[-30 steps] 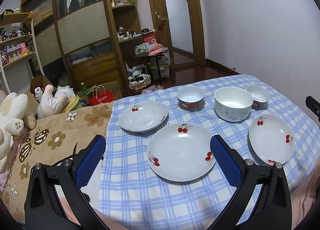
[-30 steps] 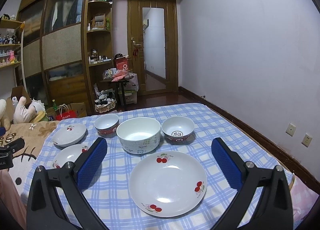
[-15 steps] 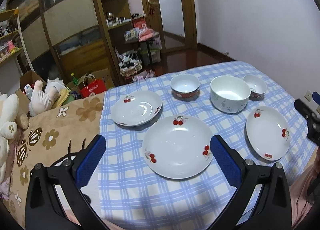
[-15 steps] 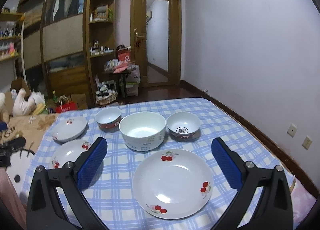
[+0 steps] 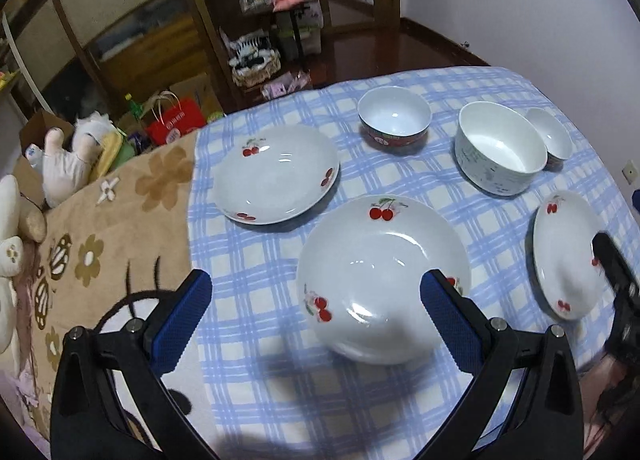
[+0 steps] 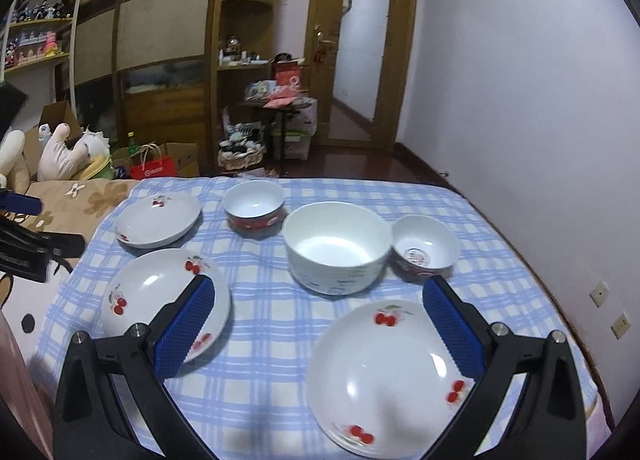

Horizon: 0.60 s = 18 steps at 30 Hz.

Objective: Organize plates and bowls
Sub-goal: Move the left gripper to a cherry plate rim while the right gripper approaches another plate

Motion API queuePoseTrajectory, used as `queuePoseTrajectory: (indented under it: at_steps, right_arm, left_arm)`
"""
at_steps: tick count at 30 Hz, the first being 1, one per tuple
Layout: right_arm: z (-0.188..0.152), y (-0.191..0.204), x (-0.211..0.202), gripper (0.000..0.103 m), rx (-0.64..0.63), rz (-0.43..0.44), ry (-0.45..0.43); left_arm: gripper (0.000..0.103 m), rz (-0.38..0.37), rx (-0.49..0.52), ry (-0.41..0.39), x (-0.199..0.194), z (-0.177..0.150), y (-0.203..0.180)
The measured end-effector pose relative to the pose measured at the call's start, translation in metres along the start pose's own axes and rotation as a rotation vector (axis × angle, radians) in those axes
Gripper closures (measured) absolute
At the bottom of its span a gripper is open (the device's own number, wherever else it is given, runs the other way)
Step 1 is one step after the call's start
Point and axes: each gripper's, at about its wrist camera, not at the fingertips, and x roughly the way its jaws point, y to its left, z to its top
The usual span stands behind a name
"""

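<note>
Three white cherry-print plates lie on the blue checked cloth: a middle plate (image 5: pixel 380 276) (image 6: pixel 160 300), a far-left plate (image 5: pixel 276 174) (image 6: pixel 158 218) and a right plate (image 5: pixel 568 252) (image 6: pixel 384 376). Behind them stand a red-banded bowl (image 5: pixel 394 120) (image 6: pixel 254 208), a large white bowl (image 5: pixel 500 152) (image 6: pixel 336 246) and a small bowl (image 5: pixel 550 136) (image 6: pixel 424 248). My left gripper (image 5: pixel 316 316) is open and empty, low over the middle plate's near-left edge. My right gripper (image 6: pixel 320 324) is open and empty above the right plate's left part.
A brown flowered blanket (image 5: pixel 100 228) covers the surface left of the cloth (image 5: pixel 256 360). Plush toys (image 5: pixel 64 164) and a red bag (image 5: pixel 176 126) sit beyond it. Wooden shelving (image 6: pixel 168 60) and a door (image 6: pixel 360 60) stand behind. A white wall (image 6: pixel 520 100) runs along the right.
Both grippers have moved forward and down toward the plates. The left one tilted down over the middle plate; the right one shifted left. No dish has moved.
</note>
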Motion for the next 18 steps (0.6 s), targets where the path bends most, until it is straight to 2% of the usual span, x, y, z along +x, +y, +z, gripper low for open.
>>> queuePoseTrajectory:
  at_steps: [8,12,18]
  right_arm:
    - [0.010,0.030,0.036,0.000,-0.014,0.047,0.034]
    - [0.012,0.041,0.051,0.000,-0.004,0.058,0.051]
    - [0.004,0.058,0.080,0.000,-0.019,0.080,0.112]
  left_arm:
    - [0.001,-0.014,0.019,0.101,0.051,0.022,0.005]
    - [0.001,0.011,0.030,0.121,0.072,0.021,0.010]
    - [0.001,-0.007,0.021,0.201,0.109,0.010,0.016]
